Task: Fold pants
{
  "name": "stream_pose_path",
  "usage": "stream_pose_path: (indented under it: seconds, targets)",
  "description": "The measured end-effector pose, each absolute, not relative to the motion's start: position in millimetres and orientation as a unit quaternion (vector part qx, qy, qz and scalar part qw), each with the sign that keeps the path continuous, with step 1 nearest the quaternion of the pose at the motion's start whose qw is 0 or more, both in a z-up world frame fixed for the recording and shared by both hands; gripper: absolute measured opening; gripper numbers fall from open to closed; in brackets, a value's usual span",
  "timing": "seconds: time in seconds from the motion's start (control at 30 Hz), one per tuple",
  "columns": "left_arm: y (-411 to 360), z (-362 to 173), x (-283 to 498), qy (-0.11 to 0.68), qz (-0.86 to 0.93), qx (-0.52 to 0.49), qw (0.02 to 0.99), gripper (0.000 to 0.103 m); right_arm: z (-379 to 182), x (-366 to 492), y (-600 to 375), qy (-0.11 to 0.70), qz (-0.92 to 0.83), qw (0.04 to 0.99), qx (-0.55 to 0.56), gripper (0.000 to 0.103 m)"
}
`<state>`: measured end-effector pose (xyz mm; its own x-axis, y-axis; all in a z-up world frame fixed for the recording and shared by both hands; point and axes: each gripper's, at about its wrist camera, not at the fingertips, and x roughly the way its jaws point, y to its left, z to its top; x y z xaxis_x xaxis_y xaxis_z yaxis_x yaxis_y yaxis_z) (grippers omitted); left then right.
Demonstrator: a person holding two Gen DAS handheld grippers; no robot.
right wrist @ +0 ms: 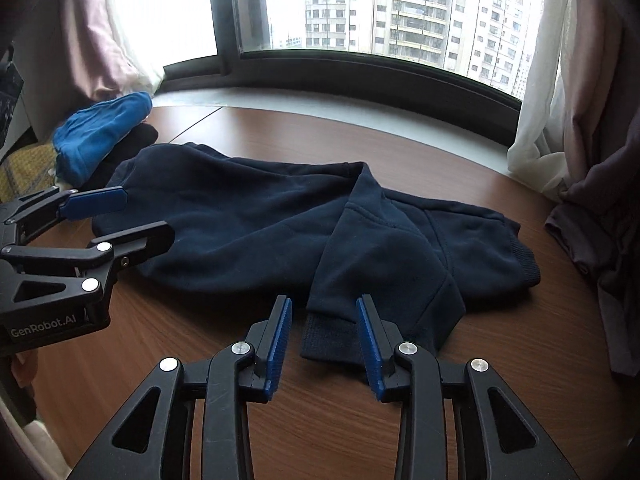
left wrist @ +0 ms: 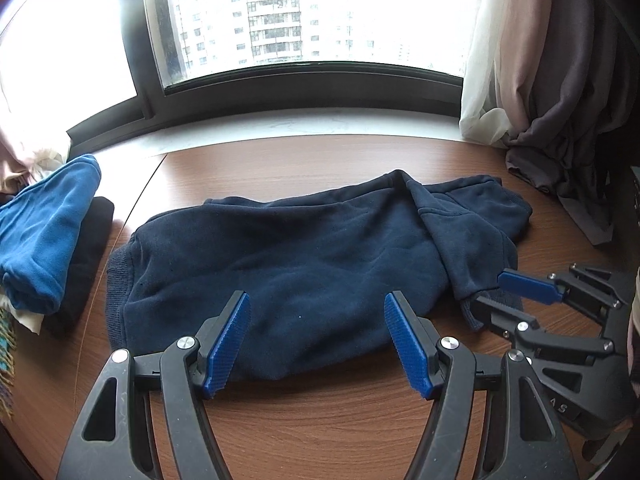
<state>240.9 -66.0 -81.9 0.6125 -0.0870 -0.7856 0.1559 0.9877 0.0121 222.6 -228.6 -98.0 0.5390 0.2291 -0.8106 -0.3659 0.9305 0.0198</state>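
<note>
Reading "GenRobot.AI", left claw (right wrist: 132, 216) gapes beside pants (right wrist: 280, 224).

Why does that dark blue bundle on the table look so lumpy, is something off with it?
The navy pants are folded unevenly: one leg lies slanted across the rest, and its ribbed cuff sticks out toward the right tongs. Both right and left tongs are open, holding nothing. Nothing looks torn or spilled.
</note>
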Motion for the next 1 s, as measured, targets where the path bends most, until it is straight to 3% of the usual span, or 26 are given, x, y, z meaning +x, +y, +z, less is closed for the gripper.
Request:
stream_pose_path:
  seconds: [0.07,0.2,0.37,0.47,0.53,0.57,0.6,1.0]
  targets:
    - [-65,-86,242,0.442,-0.068,0.036,0.894,0.069,-107,222,-224,0.457,0.163,0.871,-0.08,0.035]
    - [-63,-93,241,0.45,-0.067,0.036,0.89,0.069,-122,218,-215,0.453,0.136,0.873,-0.12,0.047]
    - [-64,-96,240,0.455,-0.071,0.038,0.887,0.069,-140,210,-198,0.418,0.089,0.876,-0.223,0.047]
    - [-66,-95,241,0.452,-0.071,0.039,0.888,0.069,-145,214,-199,0.423,0.083,0.874,-0.227,0.047]
    - [-65,-95,242,0.451,-0.07,0.041,0.889,0.069,-141,215,-204,0.421,0.084,0.878,-0.213,0.033]
    - [-65,-95,243,0.45,-0.069,0.04,0.89,0.069,-138,215,-206,0.422,0.086,0.878,-0.208,0.019]
    - [-65,-95,244,0.449,-0.068,0.04,0.89,0.069,-135,215,-208,0.421,0.085,0.88,-0.203,0.012]
    - [-73,-75,253,0.423,-0.085,0.048,0.901,0.069,-41,261,-291,0.406,0.074,0.91,0.024,0.007]
